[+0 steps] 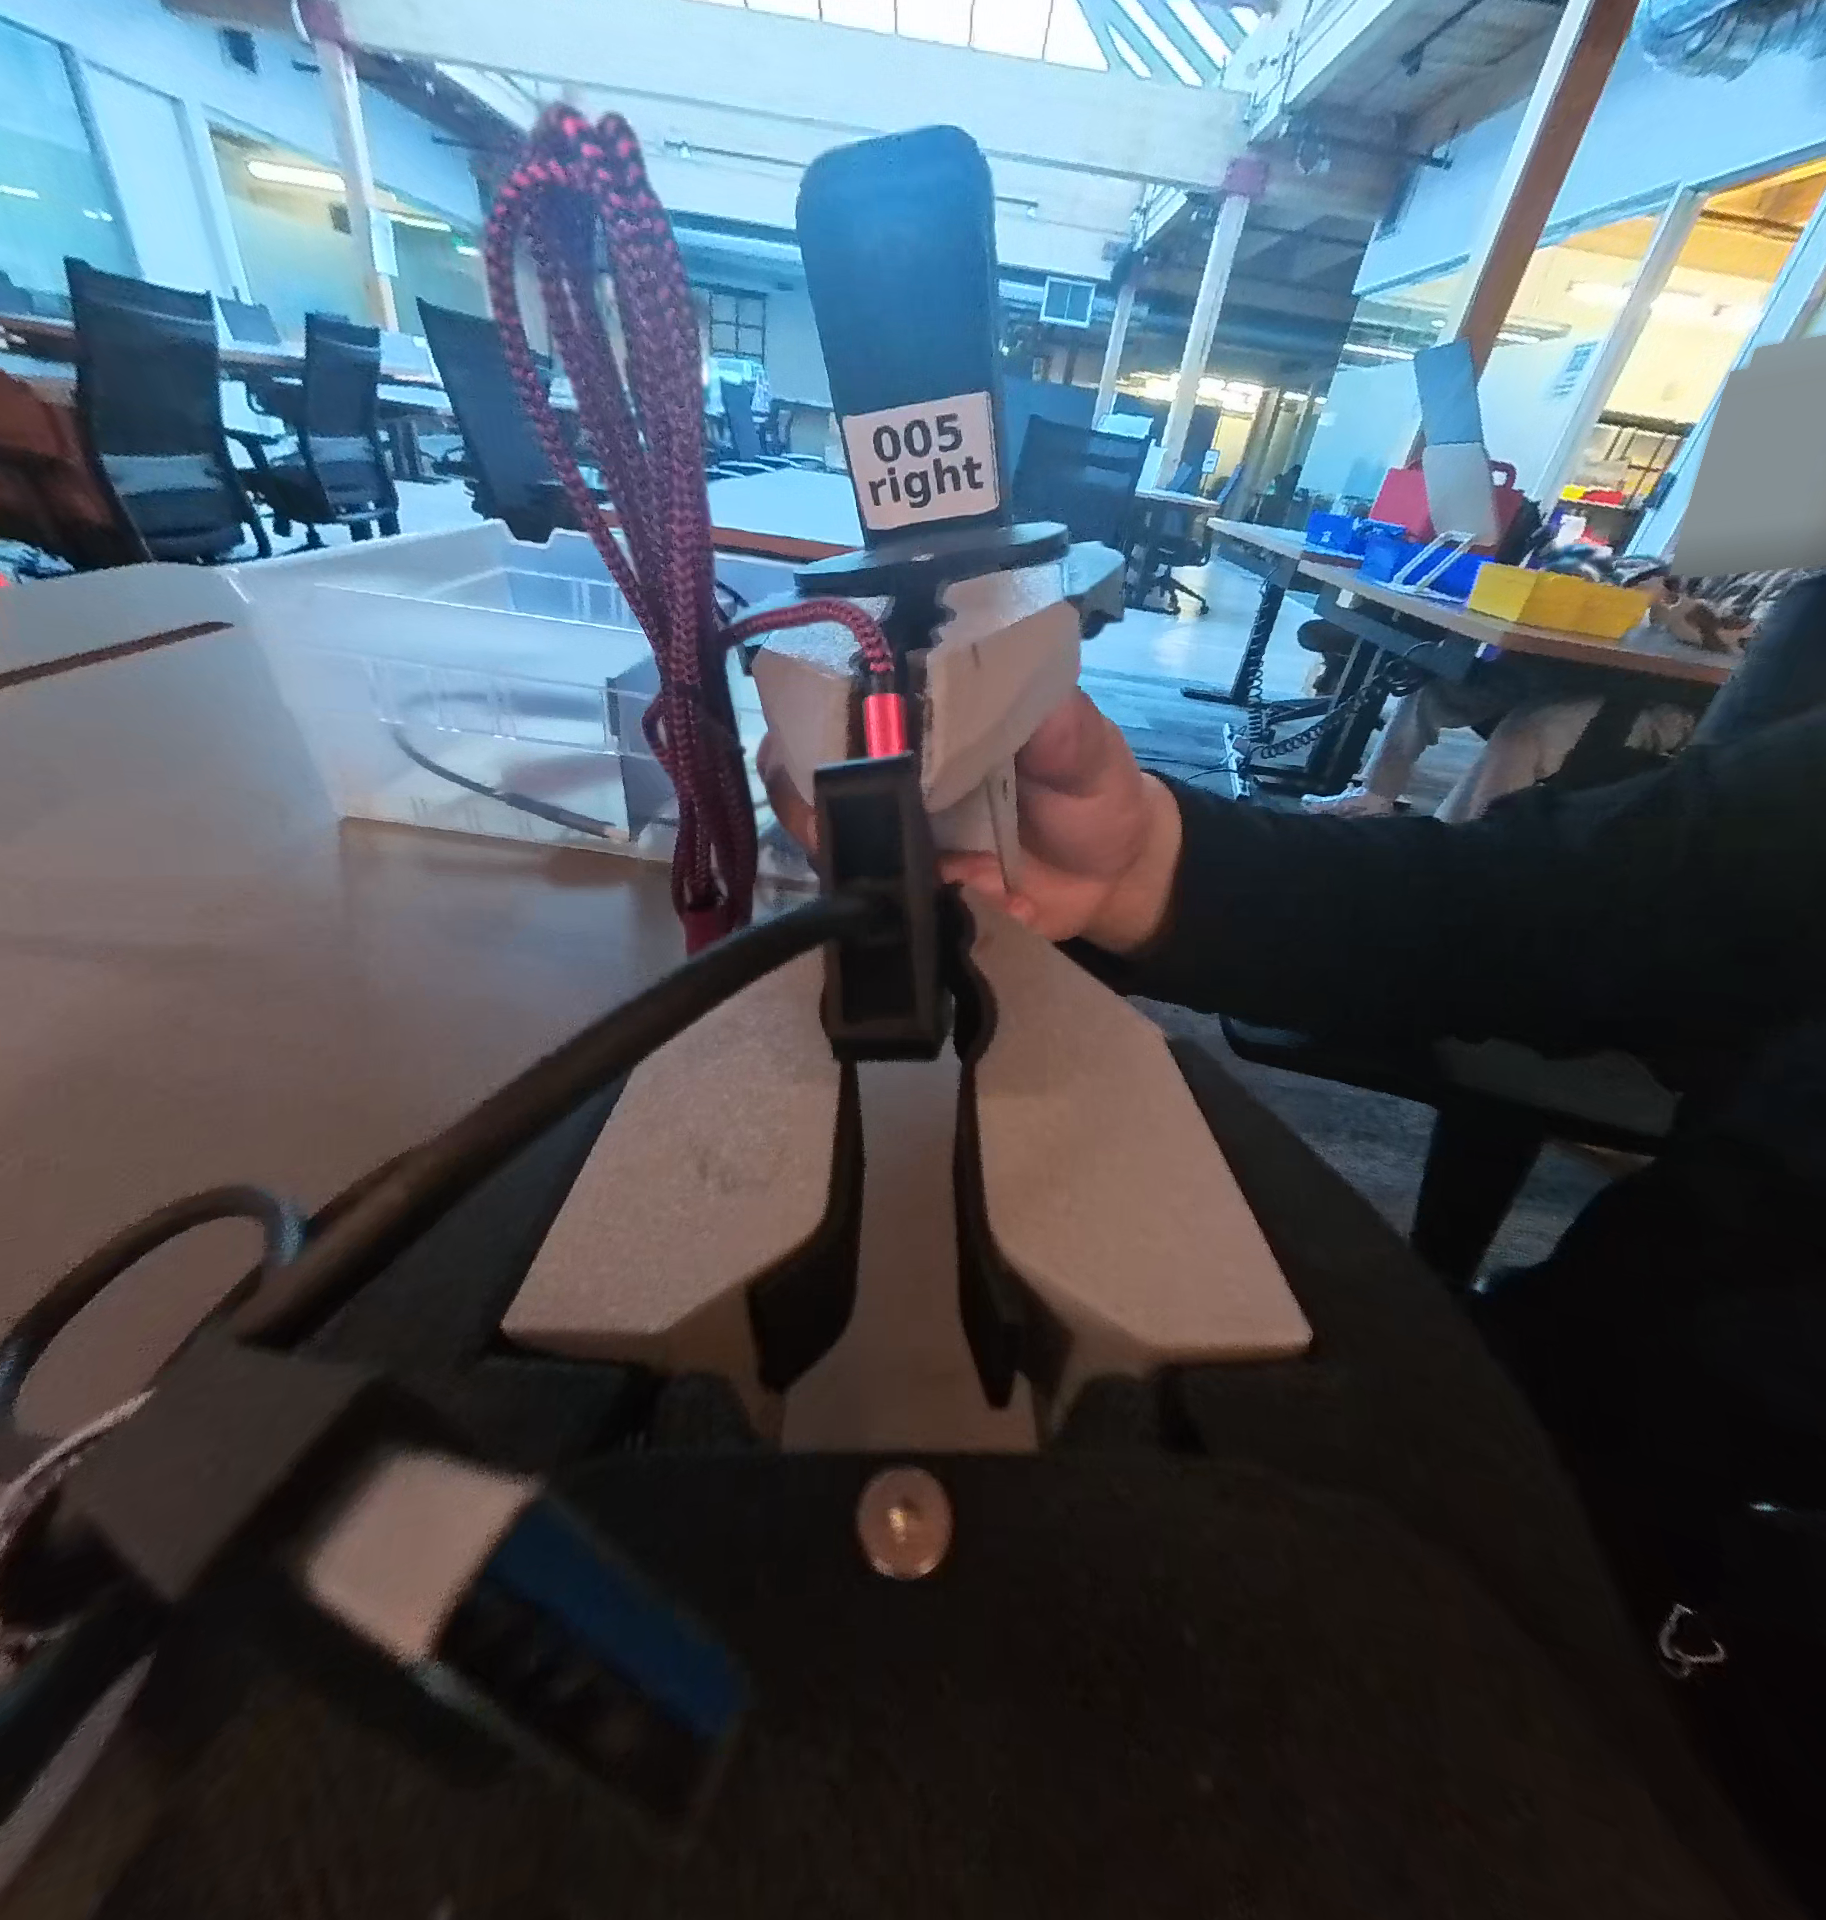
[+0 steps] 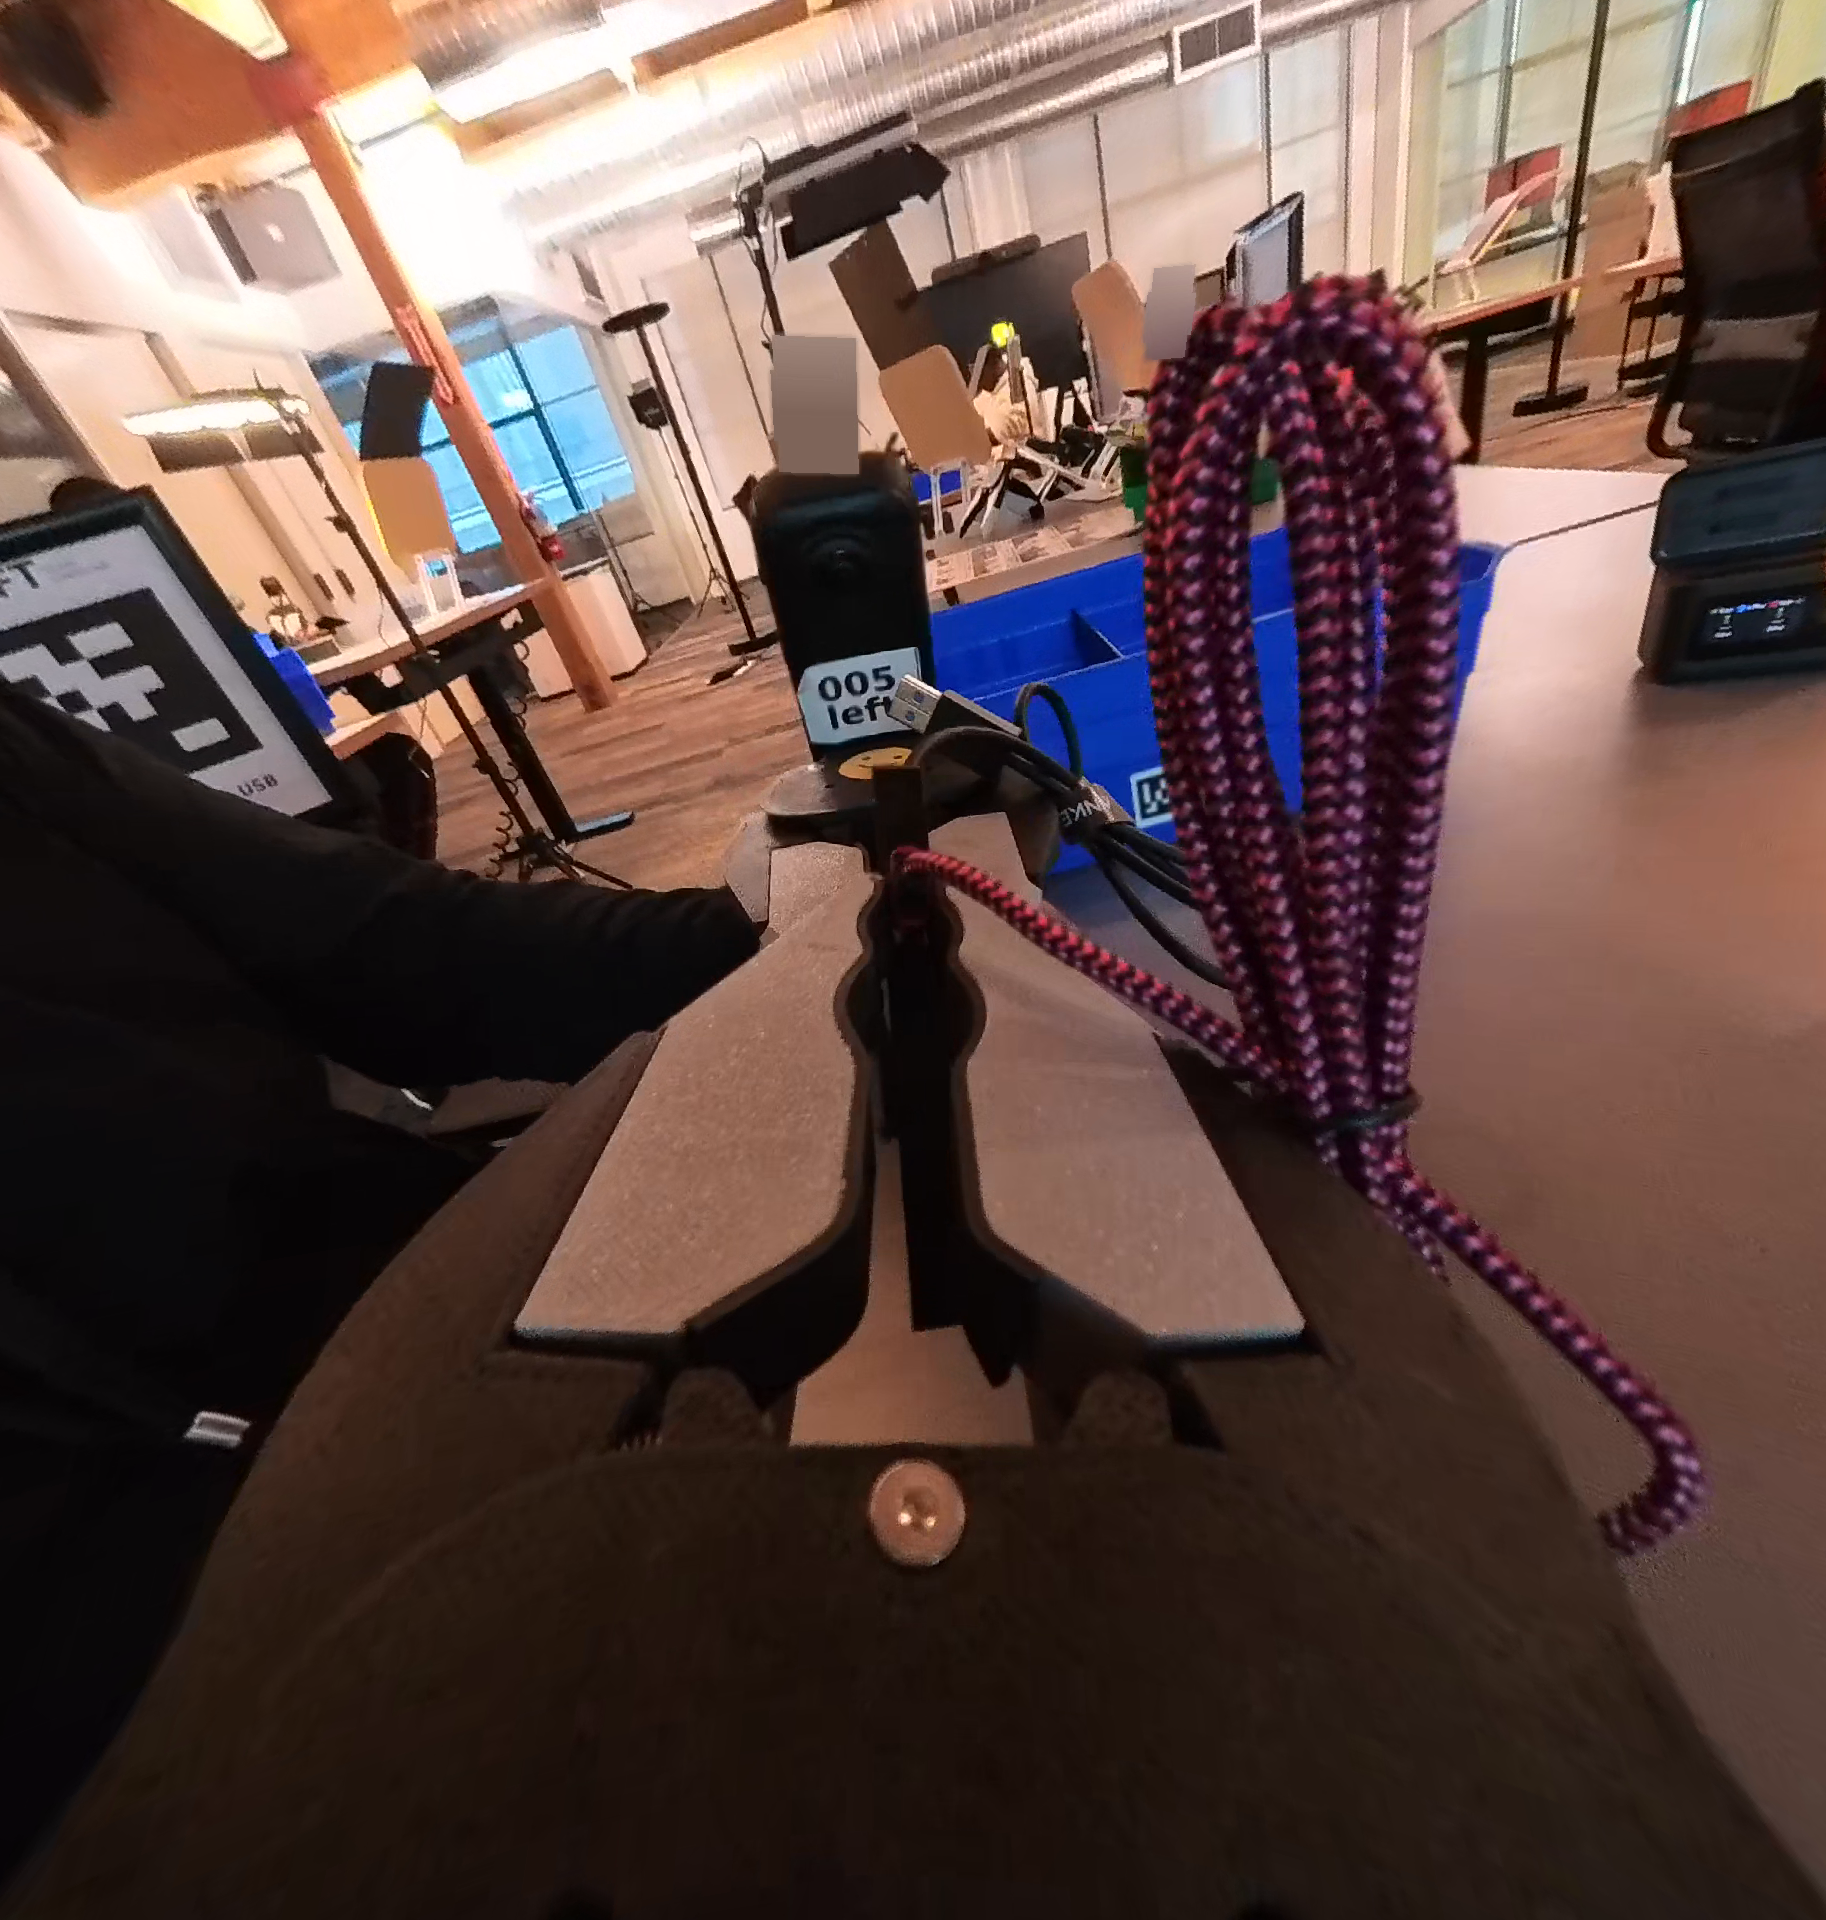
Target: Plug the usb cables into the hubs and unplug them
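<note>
In the left wrist view, the left gripper (image 1: 904,1023) has its jaws clamped on a small black rectangular USB hub (image 1: 878,904), held upright above the pale wooden surface (image 1: 213,935). The hub's own thick black cable (image 1: 535,1081) leaves the hub's left side and loops down to a blurred blue-tongued USB plug (image 1: 535,1621) nearest the camera. Directly above the hub, the right gripper (image 1: 904,686), held in a person's hand (image 1: 1080,821), has its jaws closed on the metallic red connector (image 1: 878,717) of a red-and-black braided cable (image 1: 618,436), whose tip meets the hub's top edge; whether it is seated cannot be told. The cable's bundled coil hangs left of the hub. Behind the hub stands a clear plastic bin (image 1: 452,665).

In the right wrist view, a blue plastic bin (image 2: 1044,675) lies beyond the hub (image 2: 898,821).
</note>
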Demonstrator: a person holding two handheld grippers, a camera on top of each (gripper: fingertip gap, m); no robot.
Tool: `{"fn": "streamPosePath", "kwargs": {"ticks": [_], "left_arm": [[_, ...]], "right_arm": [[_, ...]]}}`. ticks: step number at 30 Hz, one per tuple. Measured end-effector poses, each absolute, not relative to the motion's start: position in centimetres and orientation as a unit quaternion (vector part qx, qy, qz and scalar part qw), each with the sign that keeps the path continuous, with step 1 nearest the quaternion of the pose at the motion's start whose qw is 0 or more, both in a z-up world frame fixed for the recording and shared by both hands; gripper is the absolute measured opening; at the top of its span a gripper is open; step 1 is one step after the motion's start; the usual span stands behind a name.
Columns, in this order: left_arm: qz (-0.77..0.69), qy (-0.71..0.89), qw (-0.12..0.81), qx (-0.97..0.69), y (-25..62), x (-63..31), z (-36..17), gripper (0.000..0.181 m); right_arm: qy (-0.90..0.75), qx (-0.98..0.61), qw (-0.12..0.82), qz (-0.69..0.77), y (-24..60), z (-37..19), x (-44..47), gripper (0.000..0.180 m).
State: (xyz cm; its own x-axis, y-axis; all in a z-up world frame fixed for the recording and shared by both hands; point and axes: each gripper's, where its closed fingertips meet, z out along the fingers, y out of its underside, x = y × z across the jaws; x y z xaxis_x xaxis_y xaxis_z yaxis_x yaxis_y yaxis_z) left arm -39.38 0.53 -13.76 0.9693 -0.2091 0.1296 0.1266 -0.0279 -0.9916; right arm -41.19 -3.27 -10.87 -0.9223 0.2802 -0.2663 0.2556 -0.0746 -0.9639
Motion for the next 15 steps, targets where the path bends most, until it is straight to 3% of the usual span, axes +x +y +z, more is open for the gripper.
{"fn": "streamPosePath", "kwargs": {"ticks": [15], "left_arm": [[-0.105,-0.006,0.701,-0.705,0.2,-40.45,-13.72,0.008]], "right_arm": [[-0.702,-0.198,0.043,0.683,-2.82,-11.55,-41.55,0.005]]}}
